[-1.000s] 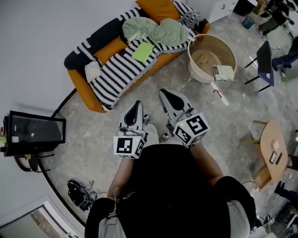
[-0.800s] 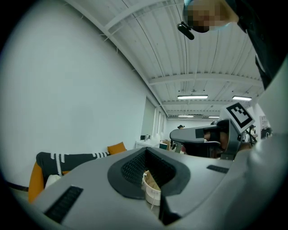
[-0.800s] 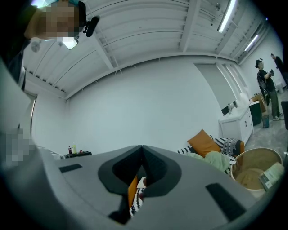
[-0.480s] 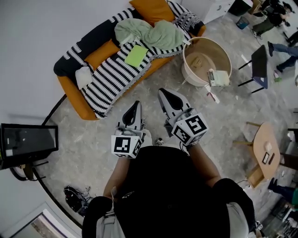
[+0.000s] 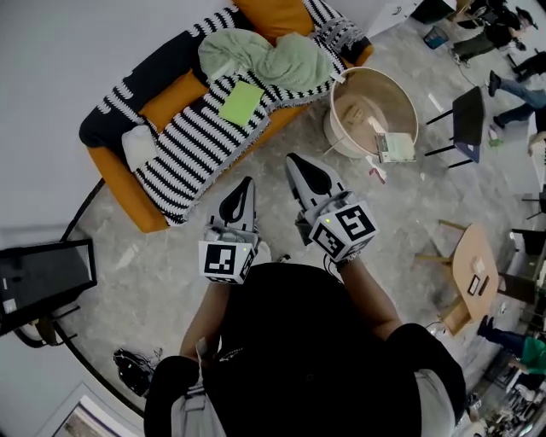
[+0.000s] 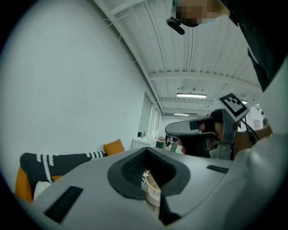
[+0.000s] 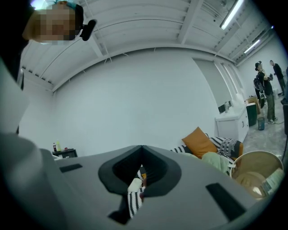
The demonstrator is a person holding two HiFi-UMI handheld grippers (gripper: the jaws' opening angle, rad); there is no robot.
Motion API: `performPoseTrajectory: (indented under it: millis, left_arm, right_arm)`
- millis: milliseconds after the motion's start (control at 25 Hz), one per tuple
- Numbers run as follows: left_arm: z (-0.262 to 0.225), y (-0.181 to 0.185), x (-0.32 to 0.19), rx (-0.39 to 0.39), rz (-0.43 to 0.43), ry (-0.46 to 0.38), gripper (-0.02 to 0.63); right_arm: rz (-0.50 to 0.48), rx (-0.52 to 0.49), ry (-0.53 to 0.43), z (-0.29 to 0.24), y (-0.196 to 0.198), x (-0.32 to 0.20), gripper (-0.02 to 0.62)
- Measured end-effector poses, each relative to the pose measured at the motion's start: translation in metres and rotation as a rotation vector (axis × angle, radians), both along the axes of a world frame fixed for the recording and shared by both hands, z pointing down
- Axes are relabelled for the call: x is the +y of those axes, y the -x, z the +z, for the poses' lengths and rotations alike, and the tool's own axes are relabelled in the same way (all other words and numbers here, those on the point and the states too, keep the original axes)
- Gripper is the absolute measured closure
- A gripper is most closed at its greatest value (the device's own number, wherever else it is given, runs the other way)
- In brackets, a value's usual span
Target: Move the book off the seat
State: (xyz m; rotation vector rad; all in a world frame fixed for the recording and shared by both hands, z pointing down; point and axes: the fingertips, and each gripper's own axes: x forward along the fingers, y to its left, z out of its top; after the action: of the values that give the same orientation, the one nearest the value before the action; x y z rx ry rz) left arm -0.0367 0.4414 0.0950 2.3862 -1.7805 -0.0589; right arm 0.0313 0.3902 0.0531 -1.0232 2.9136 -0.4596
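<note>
Only head view shows you book (image 5: pixel 241 102) on sofa (image 5: pixel 171 99), own bodies blocking gripper views; left gripper (image 5: pixel 246 183), right gripper (image 5: pixel 295 161) fingers pressed together, empty.

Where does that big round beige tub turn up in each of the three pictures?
Head view: tub upper right of centre.
Left gripper view: tub low centre, only a sliver.
Right gripper view: tub at the lower right edge.
Shared landmark: the orange cushion, in all three.
</note>
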Motion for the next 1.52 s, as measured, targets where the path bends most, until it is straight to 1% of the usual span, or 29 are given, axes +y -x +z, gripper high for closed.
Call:
performPoseTrajectory:
  millis: [240,440,560,640,760,920,1080,1160,1320,1520]
  left_arm:
    - [-0.002,0.034,-0.023,0.020,0.017,-0.006,0.597]
    - [-0.001,0.057,-0.037,0.002,0.006,0.004,0.597]
    - [-0.001,0.070,-0.043,-0.003,-0.006,0.006,0.597]
    - [0.006,0.078,-0.046,-0.009,-0.015,0.022,0.597]
    - [0.013,0.081,-0.053,-0.019,-0.027,0.046,0.597]
    - [0.014,0.081,-0.073,-0.041,-0.051,0.055,0.597]
    - [0.009,0.097,-0.095,-0.069,-0.086,0.055,0.597]
    - [0.011,0.106,-0.110,-0.079,-0.110,0.061,0.597]
    - [0.014,0.114,-0.144,-0.096,-0.155,0.068,0.597]
    - [0.005,0.109,-0.188,-0.107,-0.197,0.049,0.597]
  right_arm:
    - [-0.011,0.013,0.004,0.004,0.041,-0.024,0.580]
    - [-0.042,0.019,0.023,0.007,0.069,-0.033,0.580]
    - [-0.042,0.016,0.047,0.012,0.080,-0.042,0.580]
    - [-0.046,0.017,0.058,0.017,0.085,-0.047,0.580]
    - [-0.061,0.023,0.066,0.024,0.086,-0.055,0.580]
    - [-0.074,0.018,0.082,0.031,0.080,-0.079,0.580]
    - [-0.092,0.002,0.085,0.030,0.090,-0.108,0.580]
    - [-0.105,0.001,0.078,0.029,0.095,-0.125,0.580]
    - [-0.125,-0.002,0.085,0.035,0.092,-0.160,0.580]
    - [-0.135,-0.008,0.109,0.038,0.082,-0.209,0.580]
